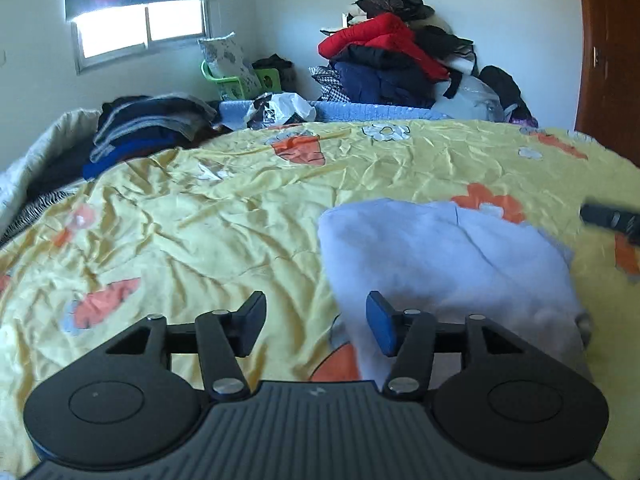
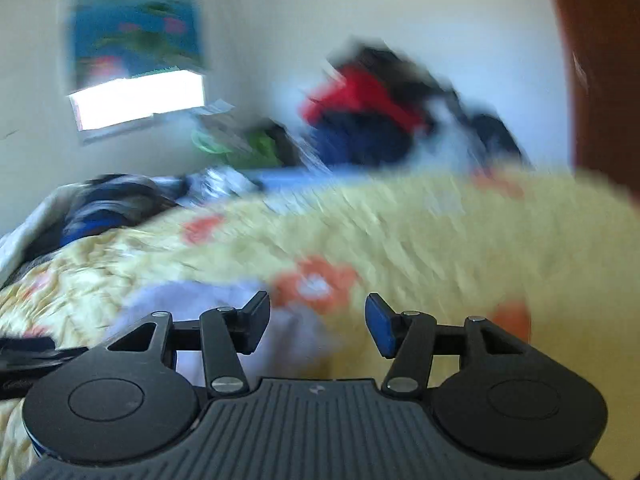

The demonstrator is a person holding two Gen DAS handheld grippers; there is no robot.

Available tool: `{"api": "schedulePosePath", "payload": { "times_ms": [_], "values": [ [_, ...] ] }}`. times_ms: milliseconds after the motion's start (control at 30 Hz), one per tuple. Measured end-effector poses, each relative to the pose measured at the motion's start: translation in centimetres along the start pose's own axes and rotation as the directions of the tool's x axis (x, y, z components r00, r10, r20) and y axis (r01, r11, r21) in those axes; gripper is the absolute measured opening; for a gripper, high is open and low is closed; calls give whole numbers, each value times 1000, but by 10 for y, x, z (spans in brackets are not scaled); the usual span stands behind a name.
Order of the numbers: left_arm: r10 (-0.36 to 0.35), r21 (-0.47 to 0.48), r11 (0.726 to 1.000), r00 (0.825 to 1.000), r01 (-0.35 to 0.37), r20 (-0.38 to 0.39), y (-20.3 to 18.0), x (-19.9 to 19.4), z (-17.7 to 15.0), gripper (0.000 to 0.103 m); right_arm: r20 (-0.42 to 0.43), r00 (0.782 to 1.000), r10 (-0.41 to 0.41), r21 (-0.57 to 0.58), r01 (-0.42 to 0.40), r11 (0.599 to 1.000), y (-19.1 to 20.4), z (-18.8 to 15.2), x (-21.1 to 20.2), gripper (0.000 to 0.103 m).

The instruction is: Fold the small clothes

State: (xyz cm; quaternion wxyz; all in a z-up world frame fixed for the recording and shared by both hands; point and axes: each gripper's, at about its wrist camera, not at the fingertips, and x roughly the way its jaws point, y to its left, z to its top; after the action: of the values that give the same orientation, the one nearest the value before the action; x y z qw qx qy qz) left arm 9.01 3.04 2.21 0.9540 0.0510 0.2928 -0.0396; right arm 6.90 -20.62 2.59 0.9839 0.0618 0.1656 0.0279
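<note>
The left wrist view shows a pale lavender garment (image 1: 448,264) lying in a loosely folded heap on the yellow flowered bedspread (image 1: 200,232), just ahead and to the right of the left gripper (image 1: 316,324), whose jaws stand spread with nothing between them. The cloth looks light, soft and limp, likely to sag and slide on the smooth cover, so a hold at a corner or along a folded edge would suit it better than the middle. This view is sharp and also catches a dark tip of the other tool at its right edge. The right wrist view is smeared by motion; it shows the right gripper (image 2: 318,326) likewise spread and empty, with the garment (image 2: 192,300) low and to its left, and the bedspread (image 2: 440,240) beyond.
</note>
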Motion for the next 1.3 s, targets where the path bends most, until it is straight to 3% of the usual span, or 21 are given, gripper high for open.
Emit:
{"api": "schedulePosePath", "payload": {
  "times_ms": [67, 133, 200, 267, 367, 433, 567, 767, 967, 1100, 1300],
  "values": [
    [-7, 18, 1000, 999, 8, -32, -2, 1, -5, 62, -48, 988, 147, -59, -149, 987, 17, -2, -5, 55],
    [8, 62, 998, 999, -5, -43, -9, 5, -12, 62, -147, 964, 221, -63, -232, 971, 30, -10, 6, 51],
    [42, 87, 995, 998, -39, -38, -15, 4, -15, 62, -239, 957, 163, -94, -190, 977, 37, -23, 26, 49],
    [29, 72, 997, 999, -27, -32, -16, -6, -13, 62, -270, 958, 101, -80, -127, 989, 34, -29, 33, 45],
    [-16, 53, 998, 999, 18, -31, -14, -14, -16, 71, -203, 969, 142, -14, -148, 989, 30, -21, 10, 48],
    [1, 56, 998, 998, 3, -58, -16, -8, -21, 71, -186, 970, 153, -39, -163, 986, 36, -21, 0, 50],
    [-29, 1, 1000, 997, 29, -75, -16, -8, -26, 70, -279, 954, 111, -51, -130, 990, 37, -34, 16, 53],
    [-18, -12, 1000, 997, 17, -72, -15, -15, -30, 71, -210, 972, 107, -64, -123, 990, 44, -32, -10, 55],
    [-20, -31, 999, 996, 18, -84, -15, -19, -34, 71, -288, 954, 79, -57, -99, 993, 43, -49, -1, 58],
    [-16, -26, 1000, 997, 14, -80, -15, -26, -38, 71, -257, 962, 94, -37, -107, 994, 42, -48, -19, 59],
    [-26, -56, 998, 995, 20, -96, -14, -25, -47, 71, -311, 946, 93, 0, -97, 995, 38, -60, -15, 59]
  ]
}}
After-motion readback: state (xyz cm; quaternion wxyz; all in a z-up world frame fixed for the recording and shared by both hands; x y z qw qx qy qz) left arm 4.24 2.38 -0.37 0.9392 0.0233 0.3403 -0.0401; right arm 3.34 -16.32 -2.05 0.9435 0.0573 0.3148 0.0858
